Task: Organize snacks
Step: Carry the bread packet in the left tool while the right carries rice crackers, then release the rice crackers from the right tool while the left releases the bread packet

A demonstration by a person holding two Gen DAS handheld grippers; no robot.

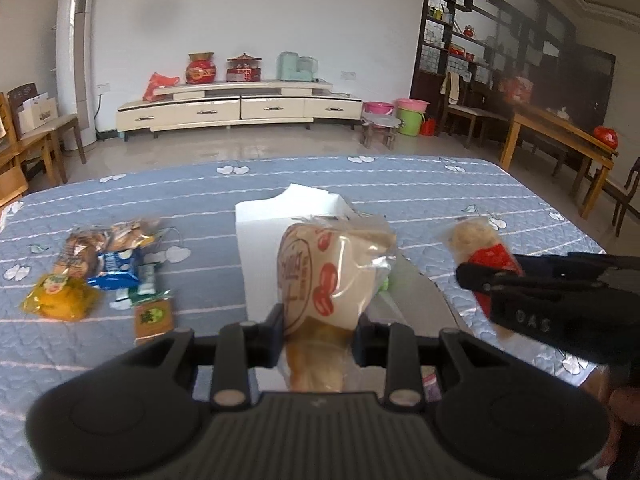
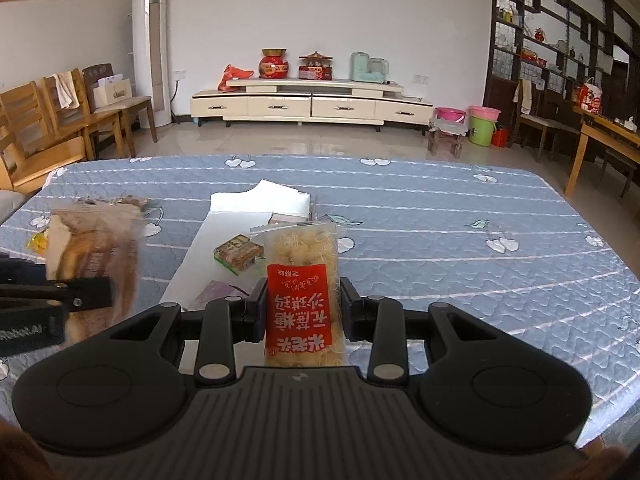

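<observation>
Gripping a clear red-labelled snack pack [image 2: 303, 304], the right tool [image 2: 304, 310]; left tool [image 1: 318, 330] clamps a cream bread packet [image 1: 320, 280].

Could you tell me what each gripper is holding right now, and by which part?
The left gripper pinches a round cake packet near its lower end; the right gripper grips a red-labelled snack bar across its middle.

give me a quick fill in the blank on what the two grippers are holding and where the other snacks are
1. The right gripper is shut on a packet with a ____ label.
2. The left gripper holds a wrapped bun above the white ____.
3. In the left wrist view, the loose snack pile lies to the ____ of the box.

Missing words: red; box; left
</observation>
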